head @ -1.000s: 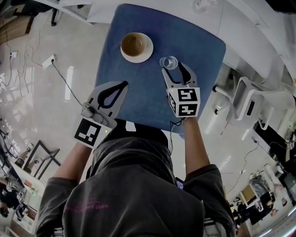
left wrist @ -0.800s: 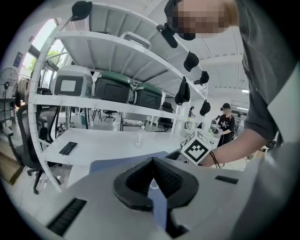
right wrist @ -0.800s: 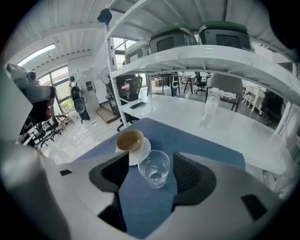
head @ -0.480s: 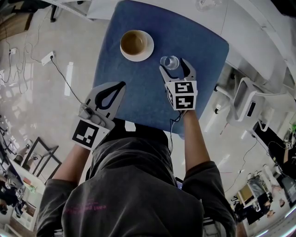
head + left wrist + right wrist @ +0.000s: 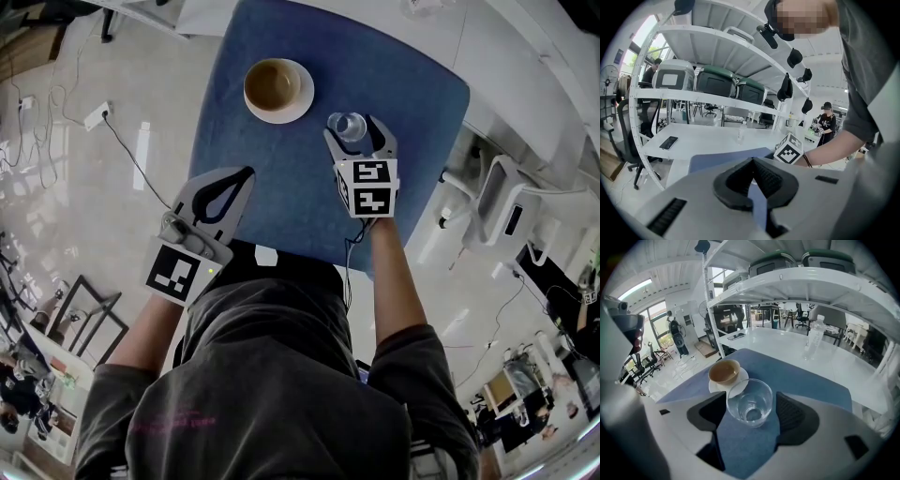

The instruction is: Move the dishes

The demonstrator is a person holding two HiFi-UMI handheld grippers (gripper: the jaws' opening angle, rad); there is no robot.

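Right gripper [image 5: 751, 414] just opened fully and advanced: clear glass tumbler [image 5: 750, 401] now sits between its jaws, untouched; ready to grasp.

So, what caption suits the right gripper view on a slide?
Right gripper, jaws just opened wide, straddles a clear glass; bowl on saucer behind.

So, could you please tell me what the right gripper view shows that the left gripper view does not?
Right only: the glass between the open jaws of the right hand-held gripper, which have just been opening, and the bowl on its saucer. Left only: the left hand-held gripper, shut and empty, and a phone on the white desk. Both: the blue table and white shelving.
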